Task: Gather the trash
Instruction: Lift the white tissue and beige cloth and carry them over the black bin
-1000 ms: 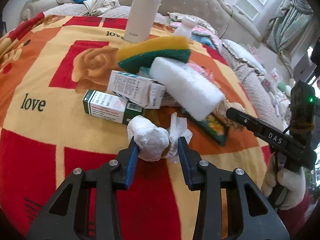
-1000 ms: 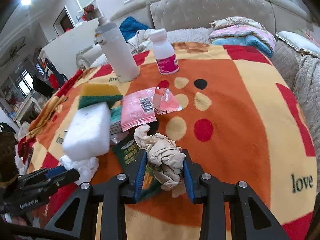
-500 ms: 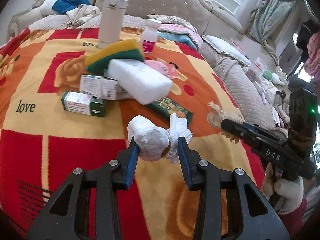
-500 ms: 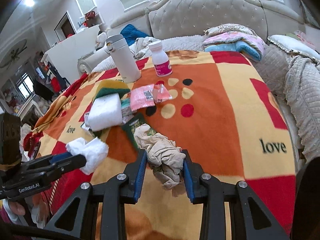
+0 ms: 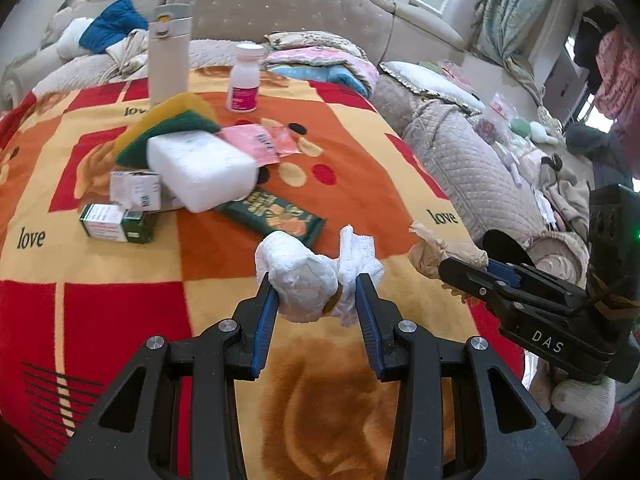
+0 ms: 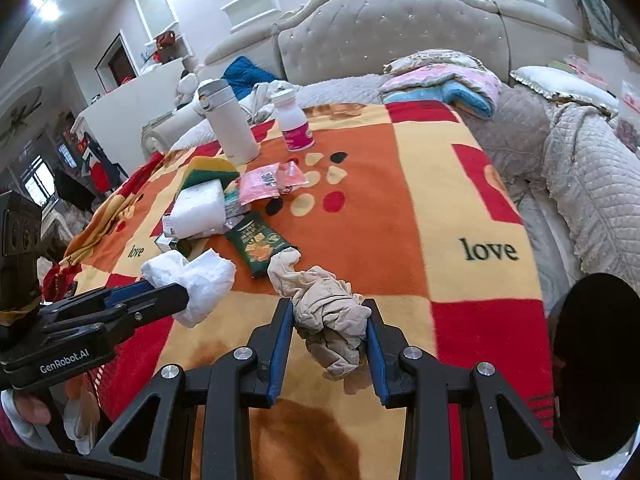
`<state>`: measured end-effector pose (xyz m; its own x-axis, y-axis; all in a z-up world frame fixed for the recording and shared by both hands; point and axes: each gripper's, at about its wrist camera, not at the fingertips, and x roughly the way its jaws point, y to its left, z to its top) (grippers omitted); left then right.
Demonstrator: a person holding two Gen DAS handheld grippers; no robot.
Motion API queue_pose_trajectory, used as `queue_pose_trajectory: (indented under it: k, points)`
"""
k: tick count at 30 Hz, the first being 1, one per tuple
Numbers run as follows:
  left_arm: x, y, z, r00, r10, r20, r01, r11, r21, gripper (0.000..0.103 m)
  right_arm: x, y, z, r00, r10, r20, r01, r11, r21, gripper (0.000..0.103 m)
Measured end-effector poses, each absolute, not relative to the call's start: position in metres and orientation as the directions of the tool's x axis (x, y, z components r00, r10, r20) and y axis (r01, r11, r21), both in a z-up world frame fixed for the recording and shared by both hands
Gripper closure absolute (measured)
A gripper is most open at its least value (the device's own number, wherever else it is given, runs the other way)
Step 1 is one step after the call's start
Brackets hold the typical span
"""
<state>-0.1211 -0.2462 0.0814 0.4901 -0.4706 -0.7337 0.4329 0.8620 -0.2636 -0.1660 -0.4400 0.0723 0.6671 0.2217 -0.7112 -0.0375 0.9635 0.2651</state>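
White tissue wad (image 5: 308, 284) clamped in left gripper (image 5: 316, 304); beige wad (image 6: 328, 320) in right gripper (image 6: 326, 332).

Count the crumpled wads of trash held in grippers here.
2: a white tissue wad in the left gripper, and a beige crumpled wad in the right gripper. Others may hide under the pile.
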Motion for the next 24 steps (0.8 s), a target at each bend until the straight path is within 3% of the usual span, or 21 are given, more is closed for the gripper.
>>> queue_pose_trajectory:
  k: [24]
  points:
    - [-0.141, -0.335, 0.086, 0.433, -0.528, -0.731, 0.565, 0.791, -0.236, 0.067, -0.215, -0.512, 0.074, 0.694, 0.113, -0.711, 0.112, 0.959, 0.262, 0.070]
